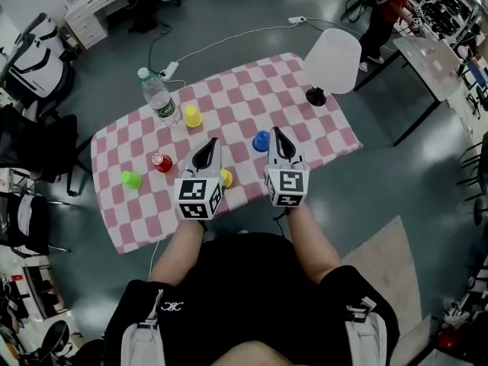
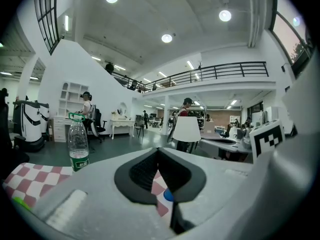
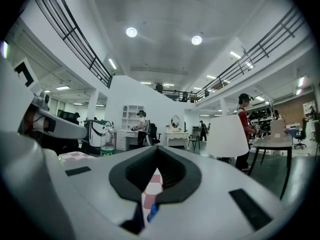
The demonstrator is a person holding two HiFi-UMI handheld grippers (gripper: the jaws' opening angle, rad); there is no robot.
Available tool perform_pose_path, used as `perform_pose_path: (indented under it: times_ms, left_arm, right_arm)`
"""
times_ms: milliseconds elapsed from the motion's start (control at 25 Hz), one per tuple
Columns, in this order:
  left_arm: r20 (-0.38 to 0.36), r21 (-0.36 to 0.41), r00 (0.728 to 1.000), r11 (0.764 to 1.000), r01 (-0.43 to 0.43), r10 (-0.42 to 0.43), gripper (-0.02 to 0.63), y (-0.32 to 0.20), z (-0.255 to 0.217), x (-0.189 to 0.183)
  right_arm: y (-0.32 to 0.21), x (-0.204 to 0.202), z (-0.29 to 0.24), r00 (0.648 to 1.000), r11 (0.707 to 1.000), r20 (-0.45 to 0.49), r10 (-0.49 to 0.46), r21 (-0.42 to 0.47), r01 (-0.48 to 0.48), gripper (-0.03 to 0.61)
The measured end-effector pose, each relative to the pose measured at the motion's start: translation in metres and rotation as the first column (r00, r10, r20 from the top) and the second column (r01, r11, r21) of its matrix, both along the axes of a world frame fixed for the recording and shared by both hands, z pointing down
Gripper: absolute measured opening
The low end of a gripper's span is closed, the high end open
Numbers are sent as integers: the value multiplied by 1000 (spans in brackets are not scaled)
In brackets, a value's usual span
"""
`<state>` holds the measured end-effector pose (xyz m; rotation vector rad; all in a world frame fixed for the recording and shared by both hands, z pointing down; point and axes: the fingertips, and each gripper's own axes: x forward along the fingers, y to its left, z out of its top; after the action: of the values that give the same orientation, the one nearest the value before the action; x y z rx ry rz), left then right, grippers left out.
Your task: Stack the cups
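Checkered tablecloth (image 1: 305, 105), blue cup (image 1: 261, 140) just beside tip of right claw (image 1: 275, 131)

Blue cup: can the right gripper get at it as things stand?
Probably yes. The blue cup stands on the checked cloth just left of the right gripper, with nothing between them. Its jaws are shut, though, so they would have to open first.
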<state>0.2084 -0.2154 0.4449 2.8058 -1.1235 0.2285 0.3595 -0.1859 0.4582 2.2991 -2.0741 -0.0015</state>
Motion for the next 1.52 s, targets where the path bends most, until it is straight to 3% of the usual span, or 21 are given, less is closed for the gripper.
perform_pose_path:
  times_ms: [200,320,400,600,920,1400,1520]
  left_arm:
    - [11,-21,1000,1000,-15,15,15,-5,8,9]
    - [16,-25,1000,1000,-11,12,15,-10,10,8]
    - [20,-27,1000,1000,-4,5,15,-13,12,5]
    - [32,-30,999,999,24,-23,15,-20,15,-8]
    - [51,-21,995,996,89,-88,15,-28,13,-35]
    - [73,-32,987,989,148,-145,15,-27,22,-59]
    - [76,-32,986,988,152,-149,15,-25,23,-63]
  right_arm:
    - [-4,14,17,1000,999,16,13,-38,-12,5]
    - [-15,13,32,995,996,88,-50,-69,56,21]
    - [-25,11,48,988,988,128,-89,-111,103,145]
    - [-44,9,91,983,959,120,-141,-229,166,234]
    - [-64,18,165,983,908,143,-112,-388,160,238]
    - [-68,16,223,987,837,142,-75,-529,139,236]
    - [-68,13,224,987,830,133,-87,-538,146,204]
